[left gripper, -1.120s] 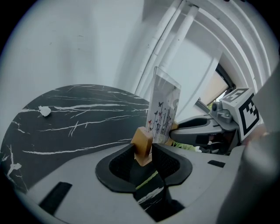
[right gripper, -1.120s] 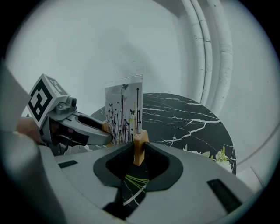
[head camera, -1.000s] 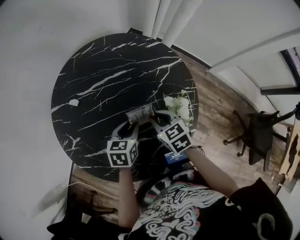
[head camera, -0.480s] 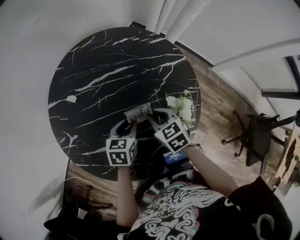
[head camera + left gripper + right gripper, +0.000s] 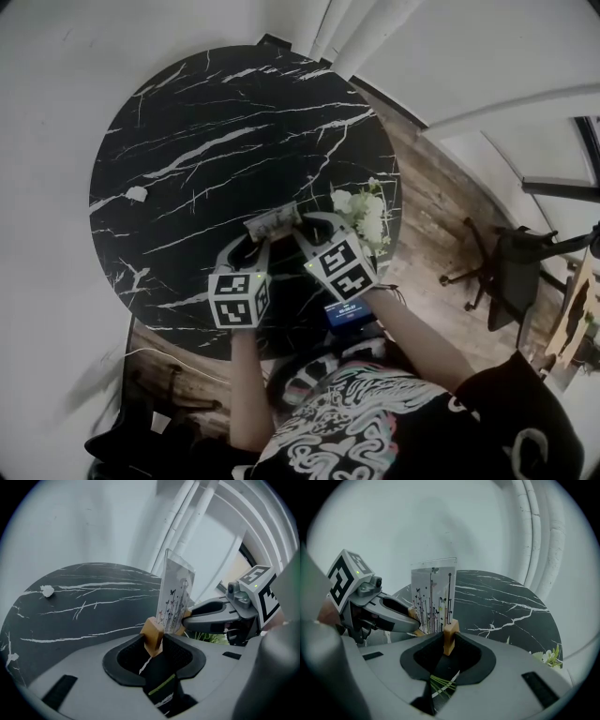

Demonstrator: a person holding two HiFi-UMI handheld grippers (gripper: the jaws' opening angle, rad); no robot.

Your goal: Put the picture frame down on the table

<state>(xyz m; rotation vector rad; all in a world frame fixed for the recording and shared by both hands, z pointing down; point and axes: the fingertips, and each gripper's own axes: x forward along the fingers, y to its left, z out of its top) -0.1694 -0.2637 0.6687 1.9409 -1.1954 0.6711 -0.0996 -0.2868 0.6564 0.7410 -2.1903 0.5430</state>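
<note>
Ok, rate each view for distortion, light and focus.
Head view: fisheye curves straight lines around the table; dim, low contrast, no hard shadows. Left gripper view: black corners, picture frame sharp. Right gripper view: black corners, pale wall evenly lit, no strong glare on the frame.

Black short-sleeved T-shirt [image 5: 375,427] with white swirling print edged pink and teal; ahead of the T-shirt, left gripper [image 5: 255,242] and right gripper [image 5: 305,232] are grey-shelled, each bearing a black-and-white marker cube [image 5: 239,300].
</note>
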